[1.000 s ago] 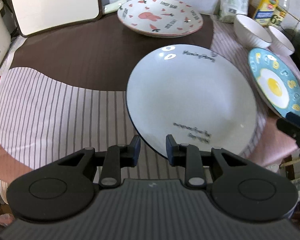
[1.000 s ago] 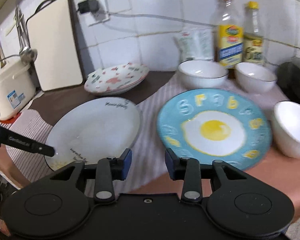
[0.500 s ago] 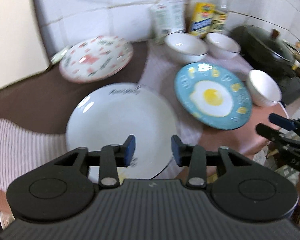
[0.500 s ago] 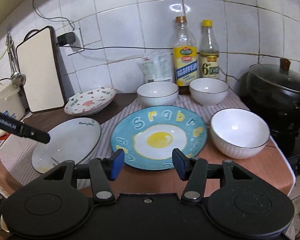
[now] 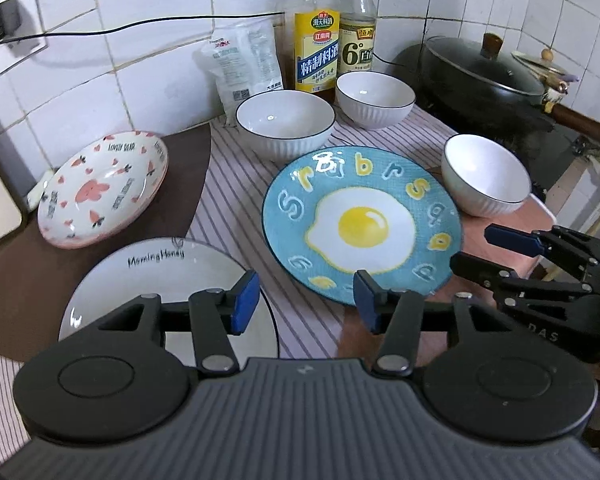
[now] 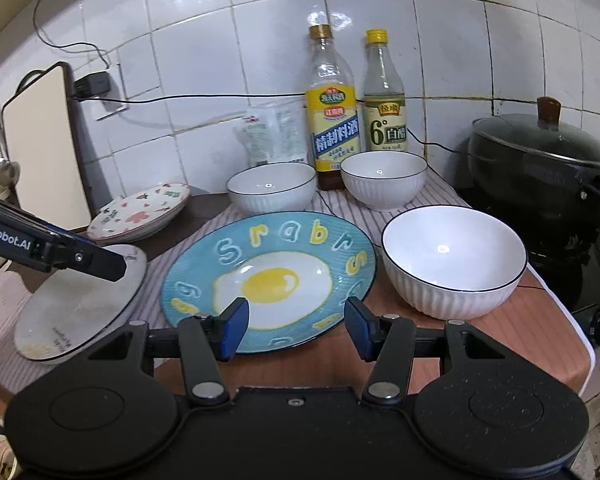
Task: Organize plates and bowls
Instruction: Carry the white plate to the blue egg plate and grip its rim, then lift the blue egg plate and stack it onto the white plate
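Observation:
A blue fried-egg plate [image 5: 360, 224] [image 6: 268, 280] lies in the middle of the counter. A white plate [image 5: 160, 280] [image 6: 80, 312] lies to its left, and a pink rabbit plate [image 5: 104, 188] [image 6: 140, 212] sits behind that. Three white bowls stand here: two at the back [image 5: 286, 124] [image 5: 374, 98] and one at the right [image 5: 486, 174] [image 6: 454, 260]. My left gripper [image 5: 306, 300] is open and empty above the near edges of the white and blue plates. My right gripper [image 6: 296, 328] is open and empty at the blue plate's near rim.
Two bottles [image 6: 332, 120] [image 6: 384, 96] and a white bag [image 5: 246, 68] stand against the tiled wall. A black lidded wok [image 6: 540, 160] sits on the stove at right. A cutting board [image 6: 40, 148] leans at left. The counter's front edge is close below both grippers.
Both grippers have opened wider. The left gripper pulled back and turned right from the white plate toward the blue plate. The right gripper drew back and rose.

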Demonstrator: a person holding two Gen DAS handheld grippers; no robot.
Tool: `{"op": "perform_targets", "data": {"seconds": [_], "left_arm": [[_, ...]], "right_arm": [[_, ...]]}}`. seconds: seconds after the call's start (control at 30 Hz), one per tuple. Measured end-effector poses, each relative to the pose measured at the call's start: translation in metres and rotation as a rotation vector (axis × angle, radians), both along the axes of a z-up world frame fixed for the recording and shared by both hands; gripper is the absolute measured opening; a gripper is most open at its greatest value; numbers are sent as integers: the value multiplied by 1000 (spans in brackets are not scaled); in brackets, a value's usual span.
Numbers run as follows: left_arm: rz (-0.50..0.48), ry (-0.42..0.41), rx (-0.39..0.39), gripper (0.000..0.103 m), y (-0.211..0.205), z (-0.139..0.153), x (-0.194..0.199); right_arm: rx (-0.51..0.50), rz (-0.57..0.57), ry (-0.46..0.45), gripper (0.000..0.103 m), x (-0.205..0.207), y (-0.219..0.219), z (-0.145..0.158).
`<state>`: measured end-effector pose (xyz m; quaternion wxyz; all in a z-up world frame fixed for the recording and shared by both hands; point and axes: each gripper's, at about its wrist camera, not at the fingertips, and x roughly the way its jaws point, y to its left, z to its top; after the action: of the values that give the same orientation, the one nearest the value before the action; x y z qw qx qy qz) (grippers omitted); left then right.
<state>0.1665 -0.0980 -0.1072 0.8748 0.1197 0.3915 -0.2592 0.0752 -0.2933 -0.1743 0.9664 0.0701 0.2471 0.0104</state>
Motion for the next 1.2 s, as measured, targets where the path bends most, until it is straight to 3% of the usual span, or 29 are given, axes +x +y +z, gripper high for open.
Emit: {"op": "perform_targets", "data": {"seconds": [0.3, 0.67, 0.87, 1.07, 1.2], "left_arm": [[-53, -19, 35, 55, -18, -22, 50], [-145, 34, 103, 54, -49, -51, 98], [-153, 70, 147, 27, -56, -63, 108], [-147, 85, 141, 25, -54, -62, 113], [-122, 128, 98, 26, -53, -64, 122]], "right_arm": [[36, -63, 62, 58, 27, -6, -23], [101, -89, 81, 55, 39, -6, -34], [111, -101, 89, 36, 46, -8, -34], [140, -121, 96, 33, 47, -11, -35], [153, -143, 99, 33, 49, -11, -35]]}}
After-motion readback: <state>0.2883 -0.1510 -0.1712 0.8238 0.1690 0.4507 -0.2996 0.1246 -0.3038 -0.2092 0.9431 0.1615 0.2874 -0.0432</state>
